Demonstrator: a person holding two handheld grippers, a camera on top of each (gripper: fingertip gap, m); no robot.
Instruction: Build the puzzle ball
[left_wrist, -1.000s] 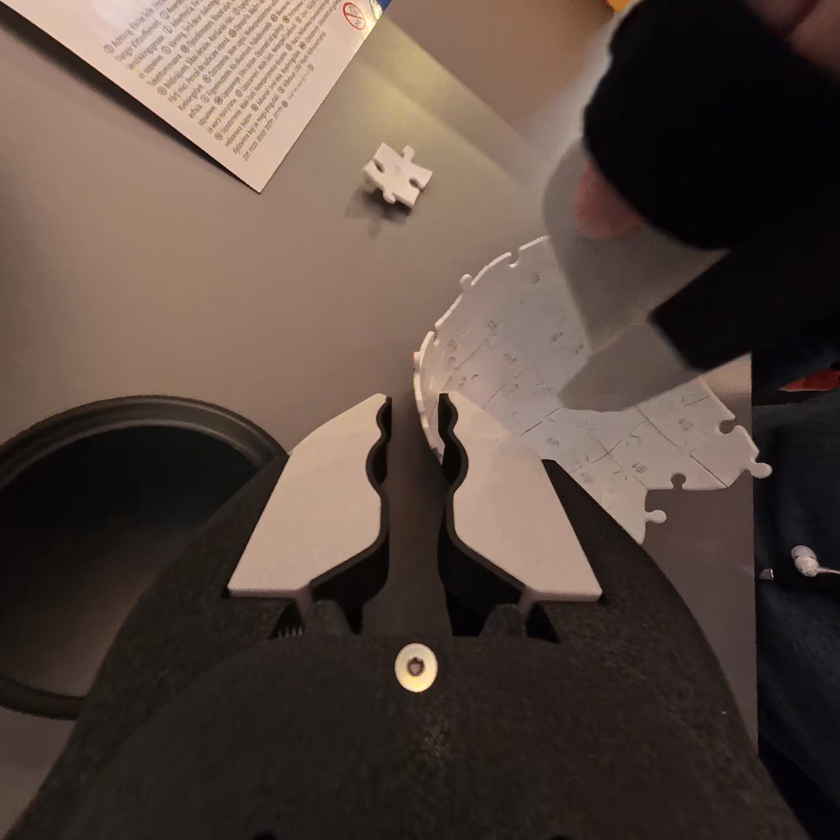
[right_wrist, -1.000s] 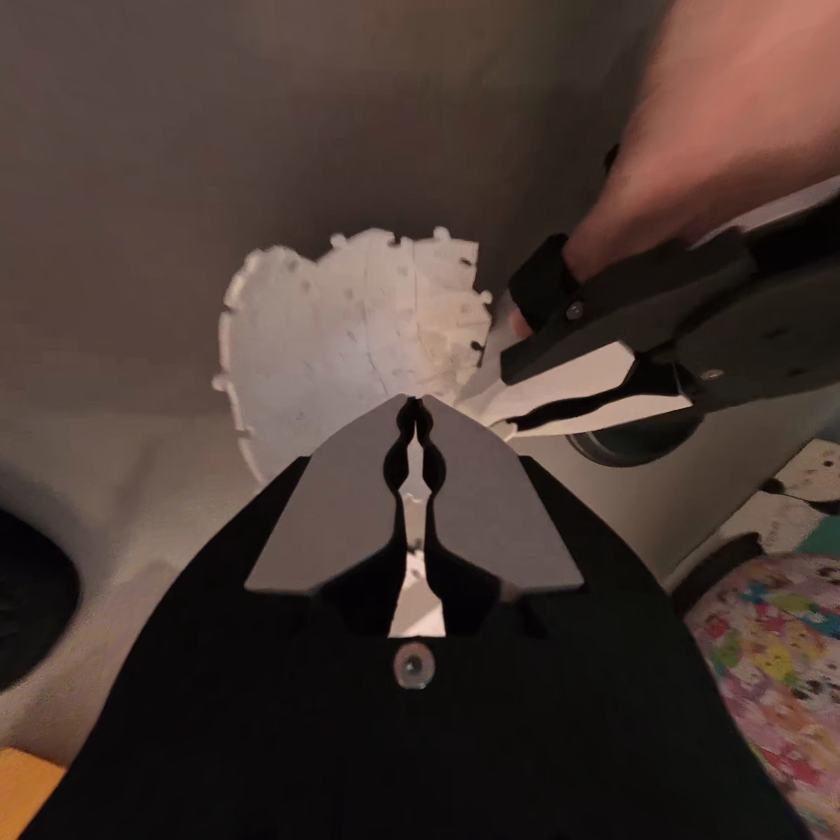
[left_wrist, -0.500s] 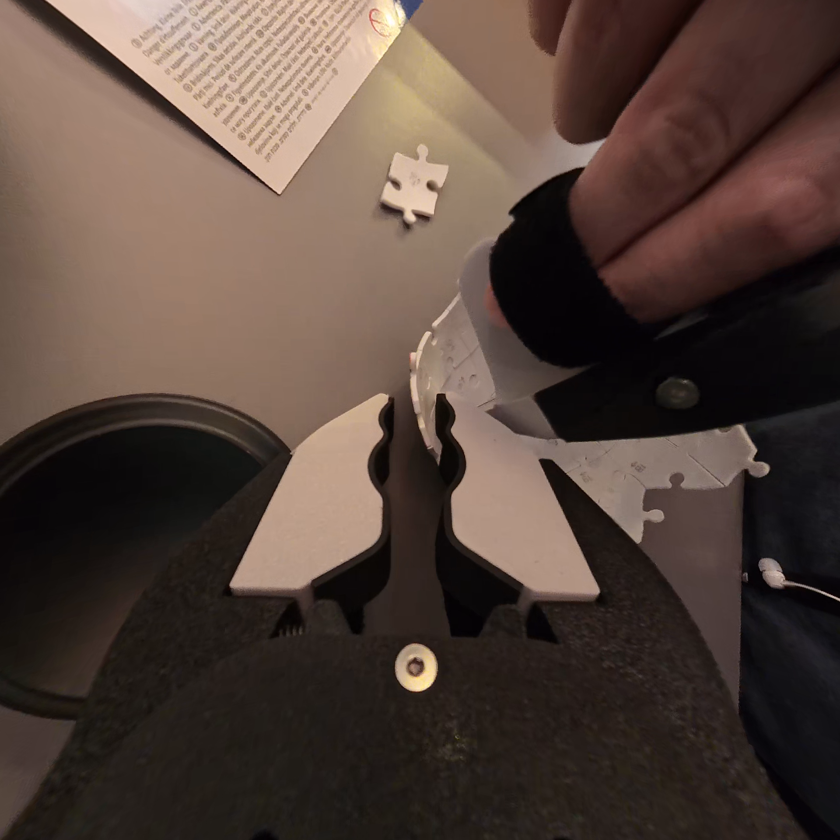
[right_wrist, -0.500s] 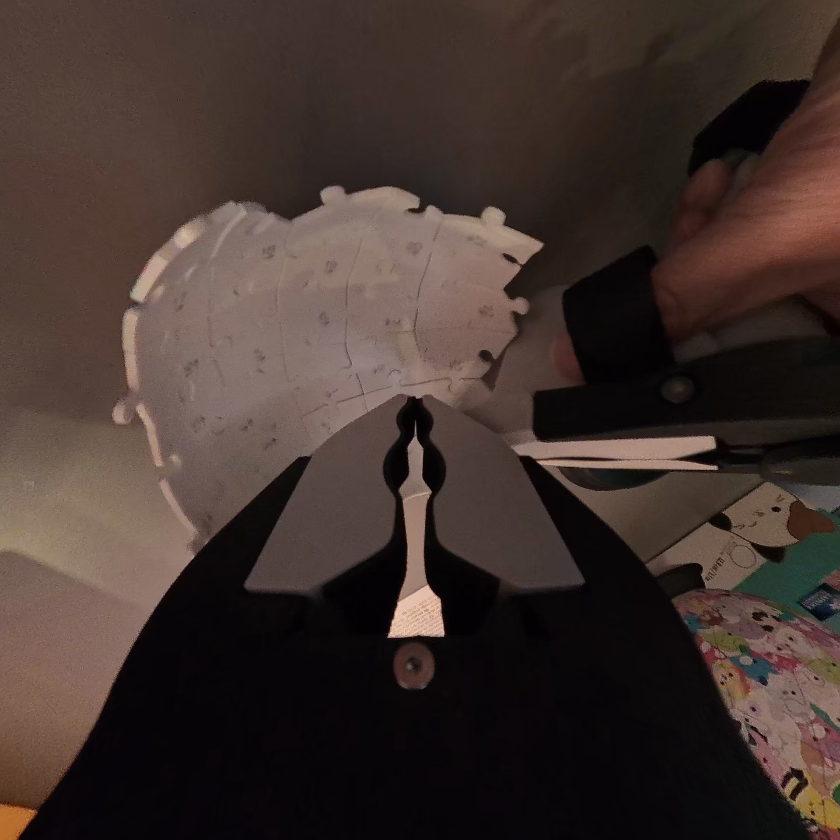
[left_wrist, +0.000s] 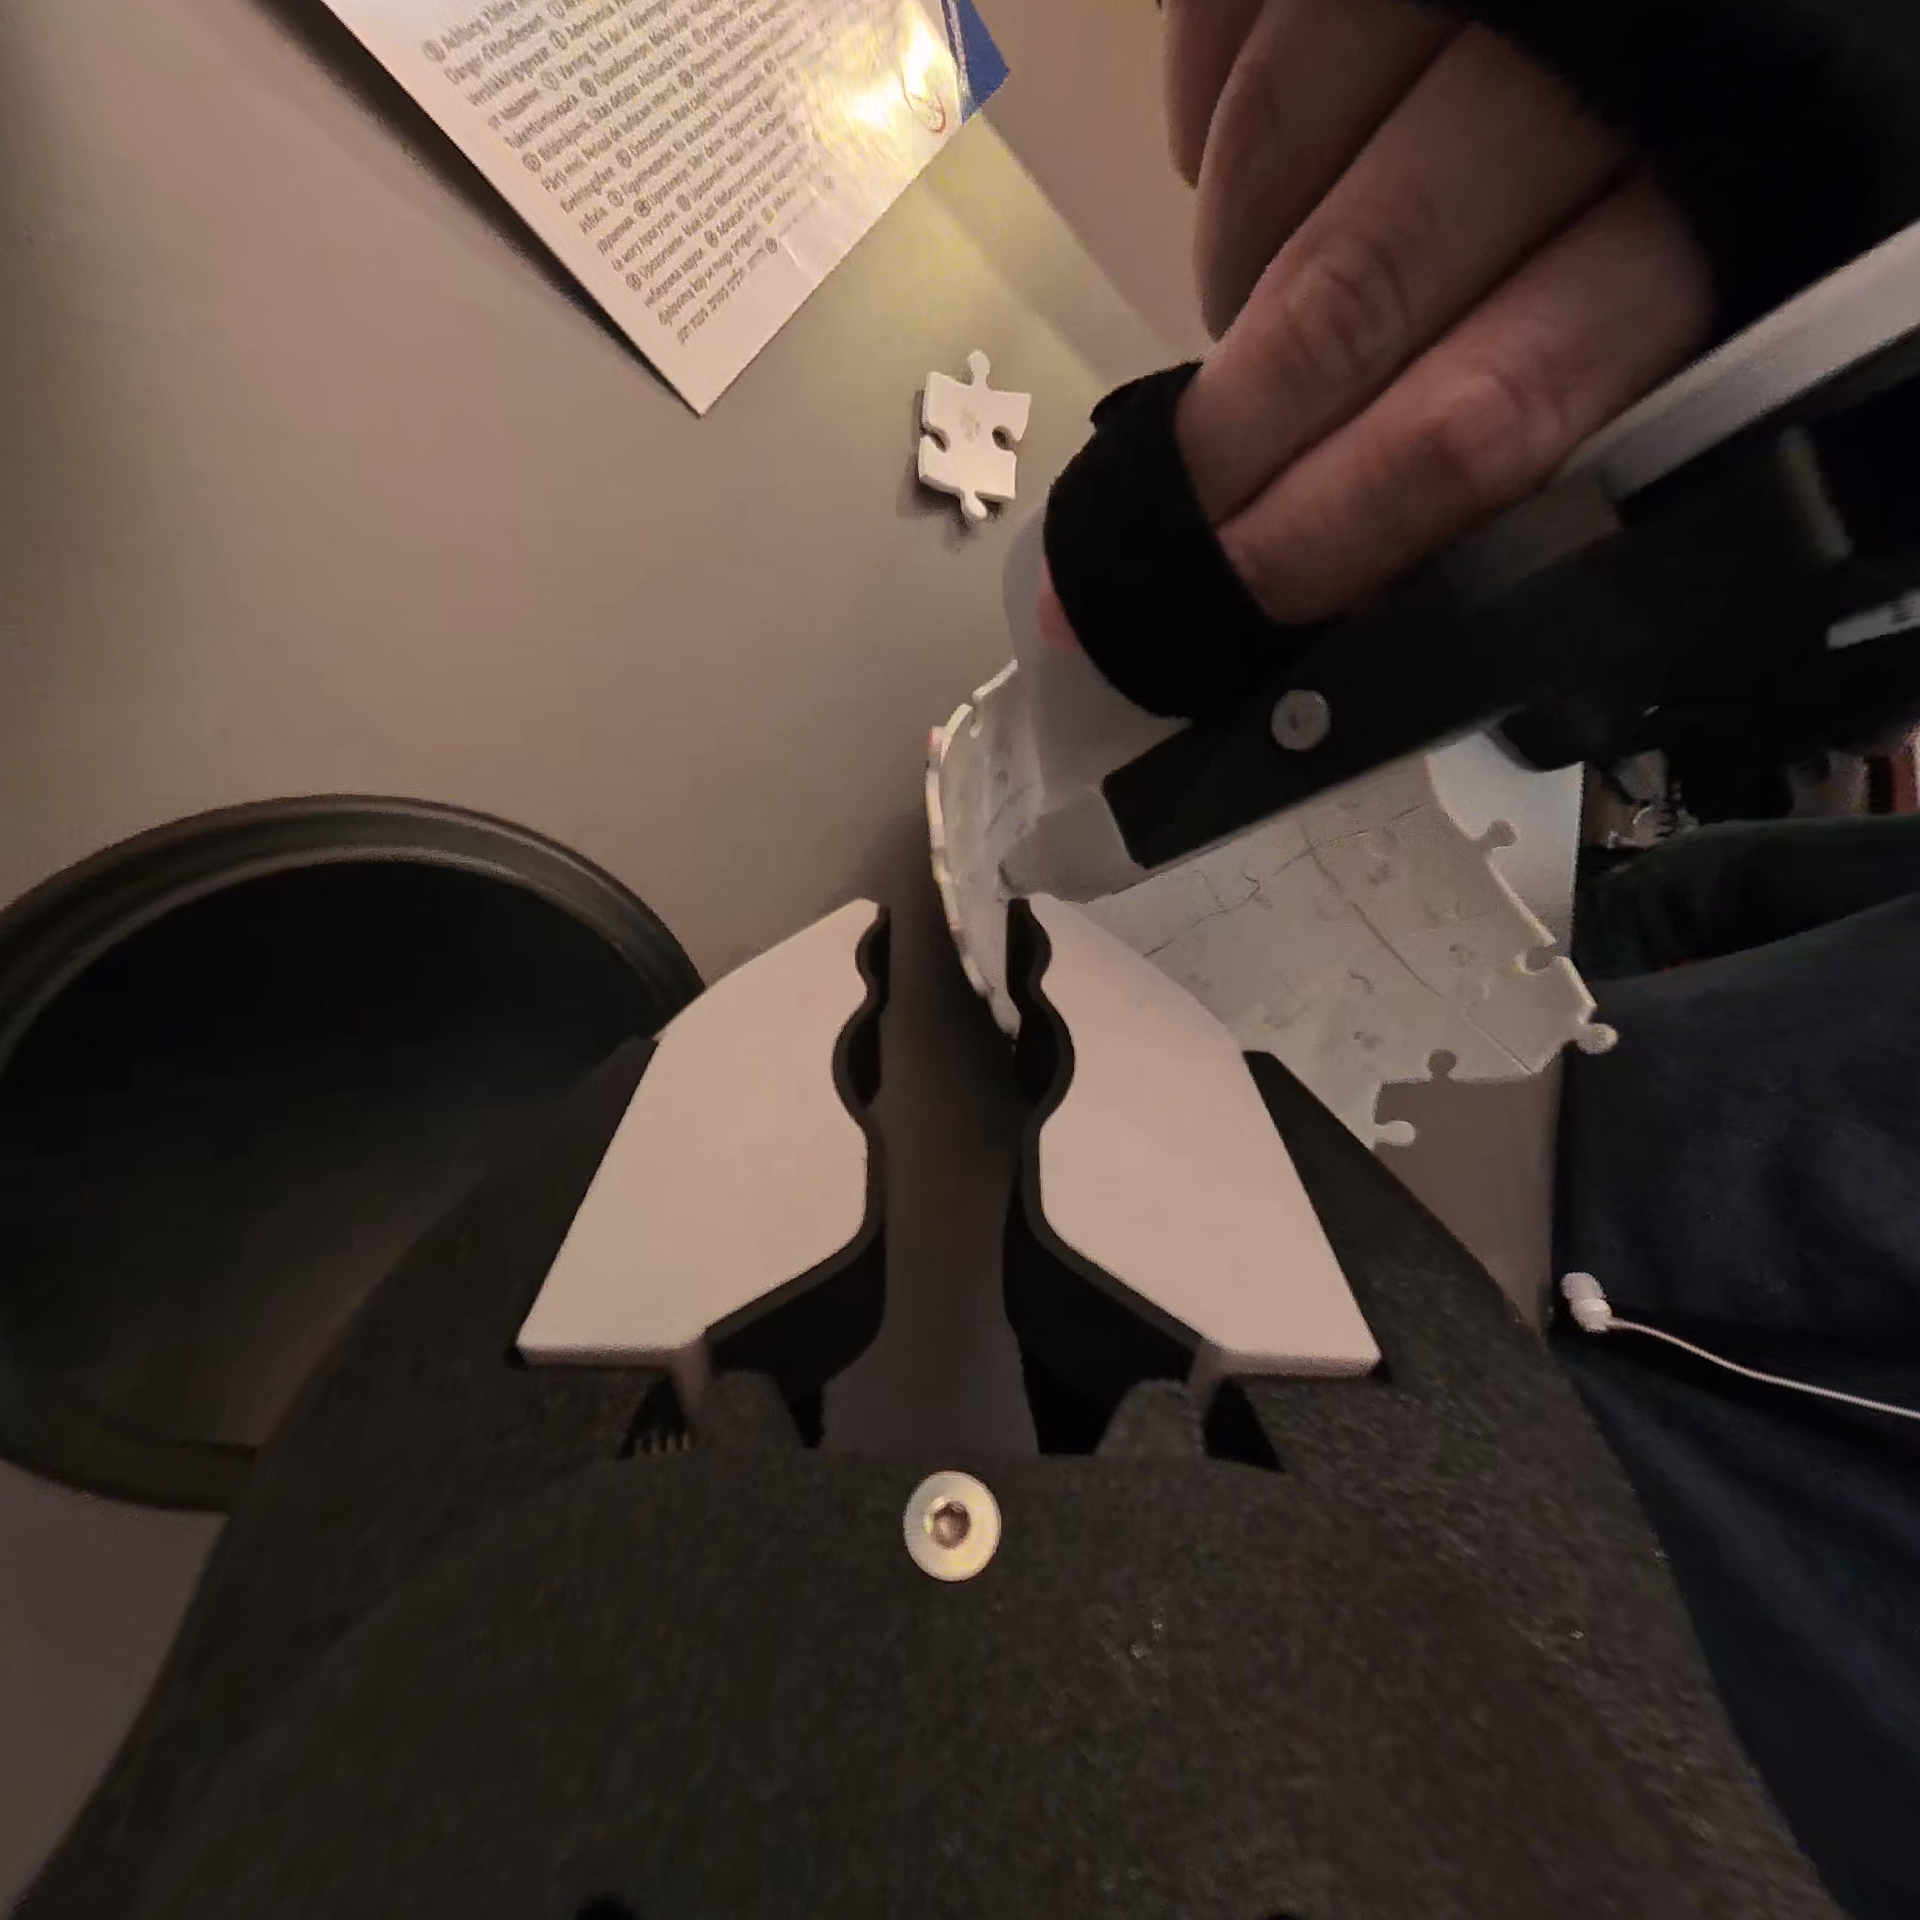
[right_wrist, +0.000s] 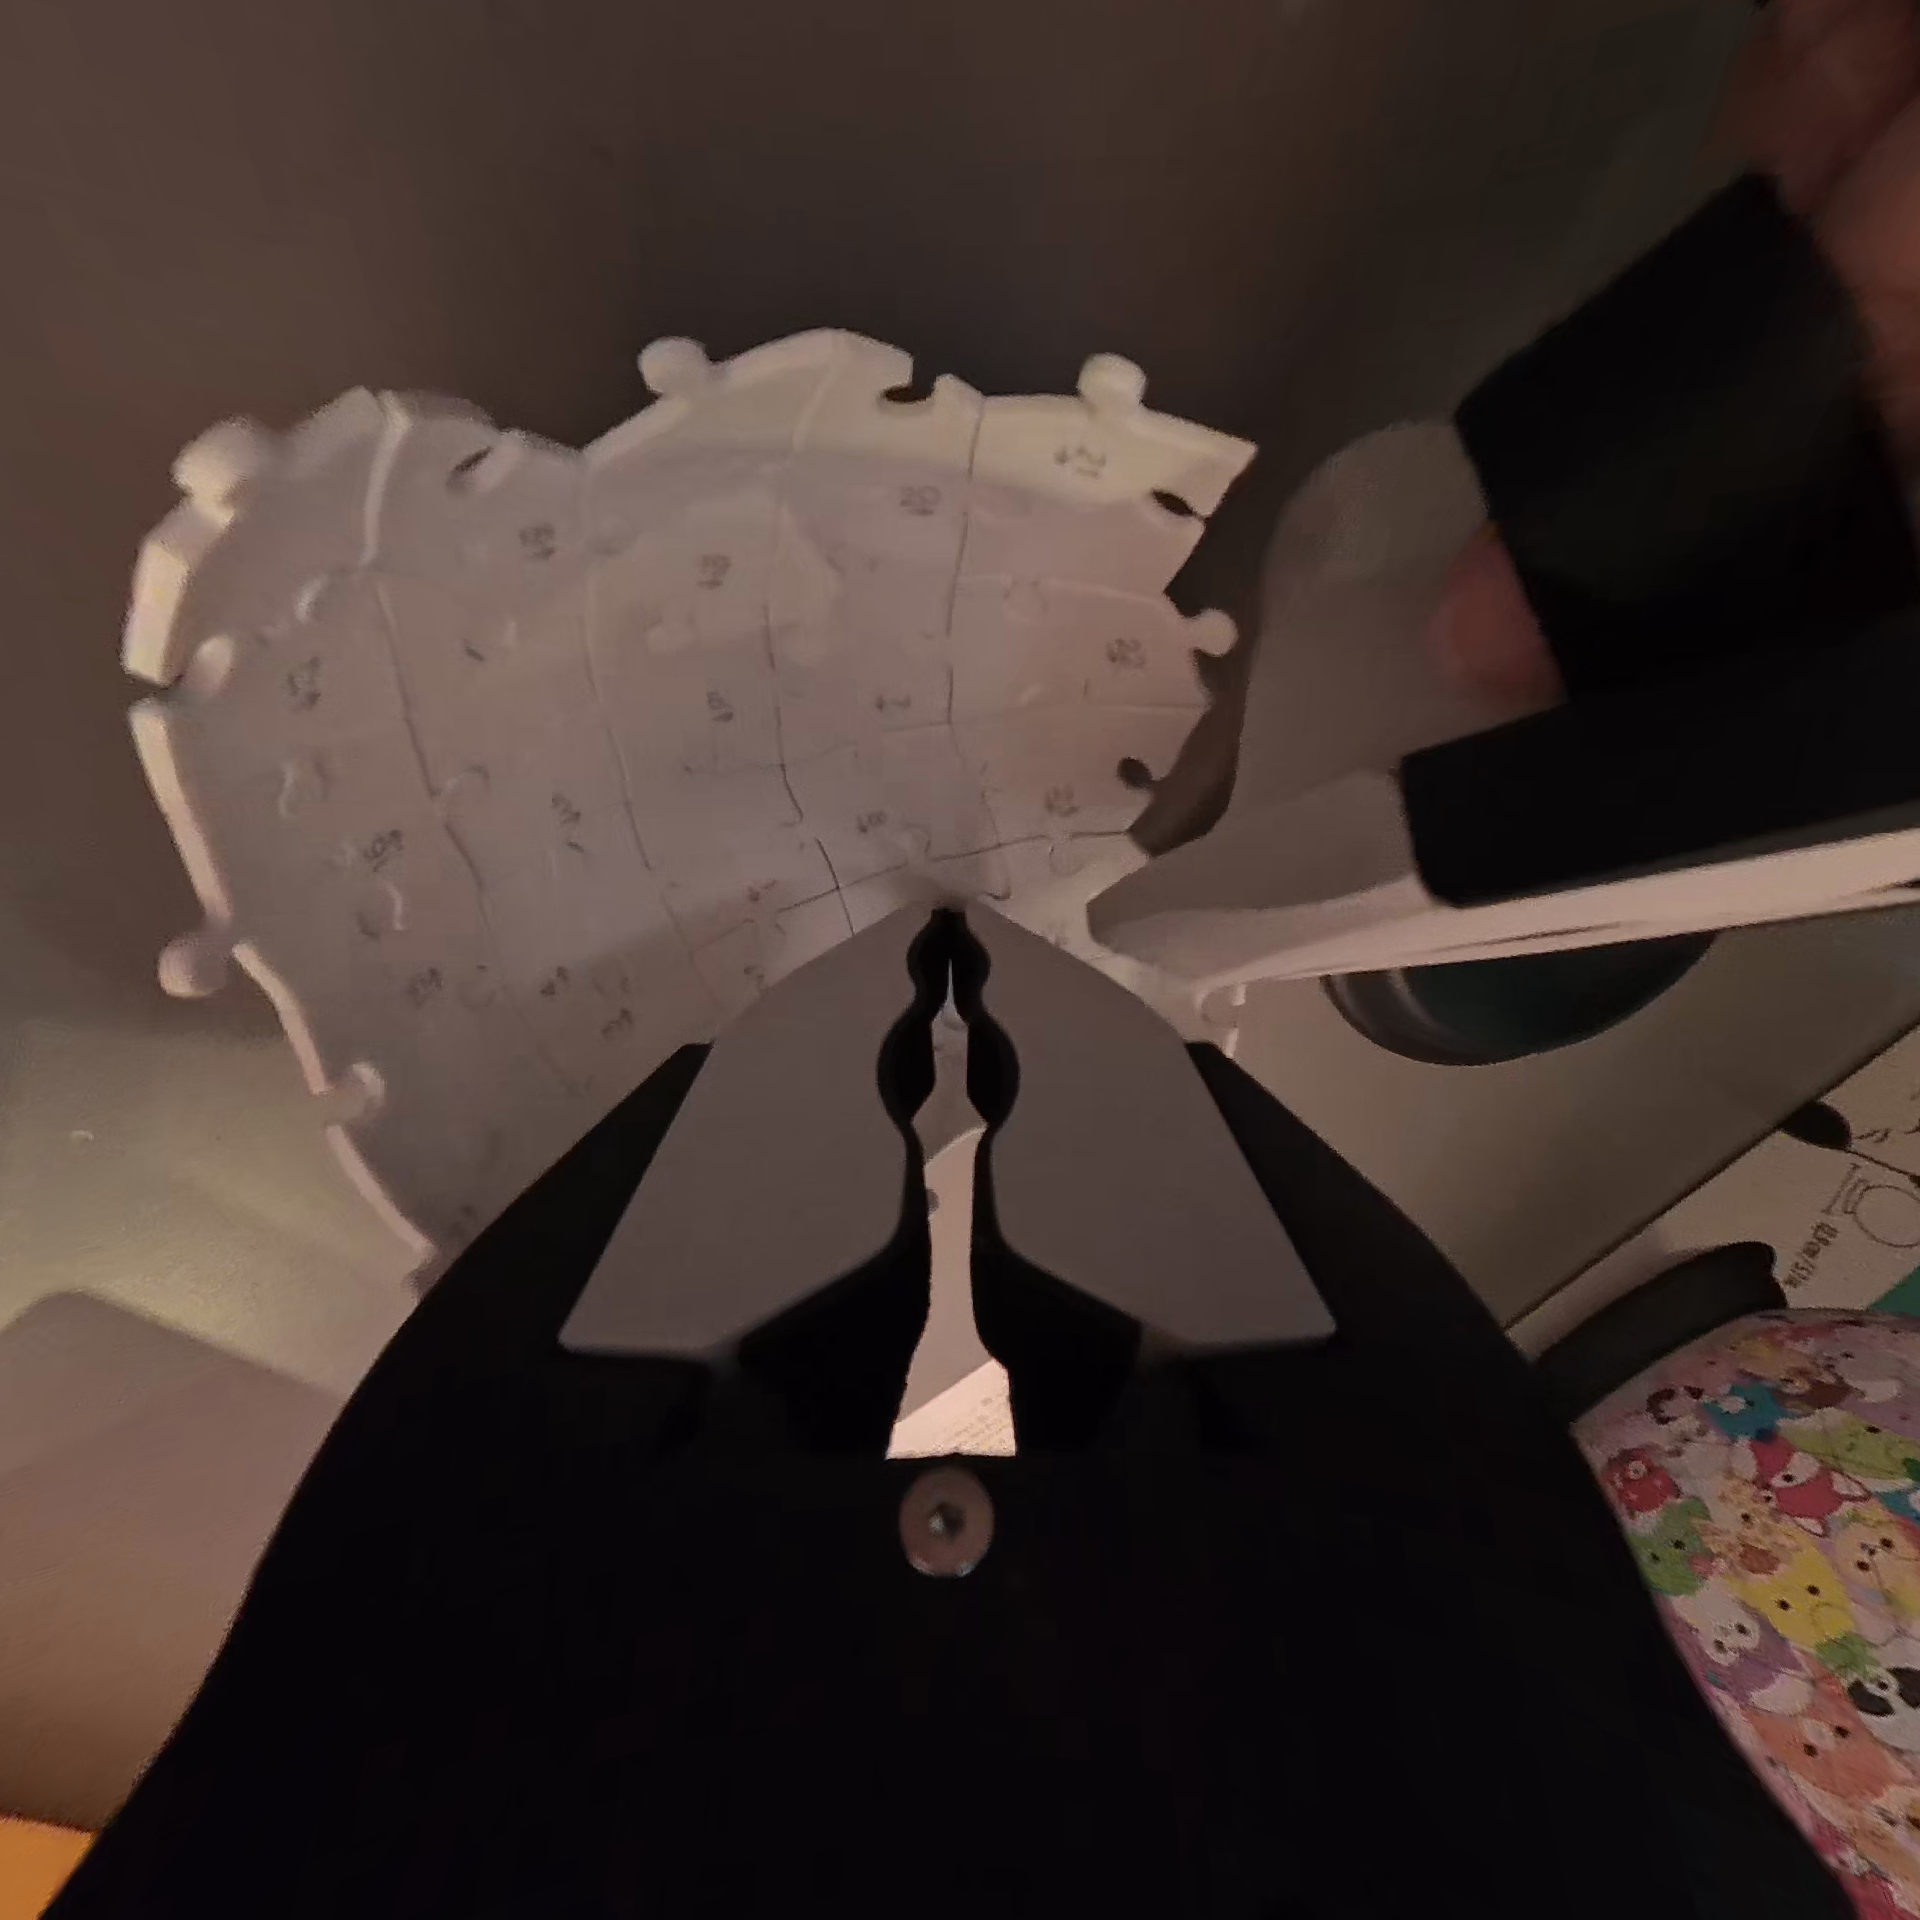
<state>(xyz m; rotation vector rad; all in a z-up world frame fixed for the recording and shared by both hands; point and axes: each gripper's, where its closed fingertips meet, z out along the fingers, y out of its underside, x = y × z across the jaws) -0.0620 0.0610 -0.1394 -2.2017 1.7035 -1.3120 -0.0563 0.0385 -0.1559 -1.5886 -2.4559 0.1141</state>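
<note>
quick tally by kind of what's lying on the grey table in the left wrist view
loose white puzzle piece: 1
partly built curved puzzle shell: 1
printed sheet: 1
dark round container: 1
total: 4

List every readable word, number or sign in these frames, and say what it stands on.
Leaflet: dense small print and a round sign; I don't copy writing.
Shell: a small number on the back of each piece, mostly blurred.
Loose piece: one mark, too small to read.
Box: a little print, too small and partly cut off.
</note>
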